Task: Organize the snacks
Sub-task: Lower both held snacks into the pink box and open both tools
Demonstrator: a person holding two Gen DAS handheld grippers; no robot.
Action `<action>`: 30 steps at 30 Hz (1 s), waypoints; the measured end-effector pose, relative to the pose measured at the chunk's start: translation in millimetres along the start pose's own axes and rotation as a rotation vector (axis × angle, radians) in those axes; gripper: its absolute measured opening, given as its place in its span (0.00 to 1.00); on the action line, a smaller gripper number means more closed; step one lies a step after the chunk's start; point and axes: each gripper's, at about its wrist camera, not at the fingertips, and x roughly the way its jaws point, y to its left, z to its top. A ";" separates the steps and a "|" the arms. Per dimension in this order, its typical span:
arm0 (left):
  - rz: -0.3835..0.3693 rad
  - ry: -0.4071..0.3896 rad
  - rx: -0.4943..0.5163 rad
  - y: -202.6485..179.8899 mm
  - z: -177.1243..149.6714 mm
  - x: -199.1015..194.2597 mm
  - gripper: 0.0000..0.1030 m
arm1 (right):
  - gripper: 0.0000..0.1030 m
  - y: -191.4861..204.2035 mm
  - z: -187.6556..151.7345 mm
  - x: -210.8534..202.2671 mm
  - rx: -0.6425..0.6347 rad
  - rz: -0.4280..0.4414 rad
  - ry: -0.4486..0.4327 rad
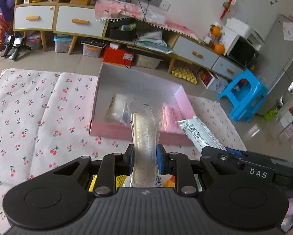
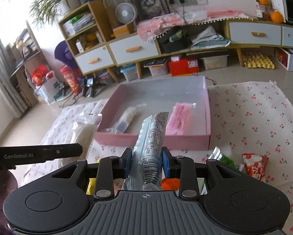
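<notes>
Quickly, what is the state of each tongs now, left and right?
Left tongs: closed, holding a clear-wrapped cracker pack.
Right tongs: closed, holding a silver snack bar.

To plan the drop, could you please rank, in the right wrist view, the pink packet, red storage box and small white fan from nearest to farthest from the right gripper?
From the right gripper:
1. pink packet, inside the pink box, right side.
2. red storage box, on the floor under the cabinet.
3. small white fan, up on the cabinet.

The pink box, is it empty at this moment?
No. In the right wrist view, the pink box already holds a pink packet and a clear whitish packet on its floor.
</notes>
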 end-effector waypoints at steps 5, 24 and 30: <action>0.023 -0.019 -0.037 -4.1 12.1 14.5 0.20 | 0.29 -14.2 12.2 5.5 0.053 -0.009 -0.035; 0.056 0.037 -0.059 -12.3 50.9 96.4 0.20 | 0.30 -66.1 47.4 60.7 0.194 -0.038 -0.066; 0.094 0.055 -0.029 -11.2 51.4 107.3 0.20 | 0.30 -70.8 49.3 70.7 0.196 -0.036 -0.073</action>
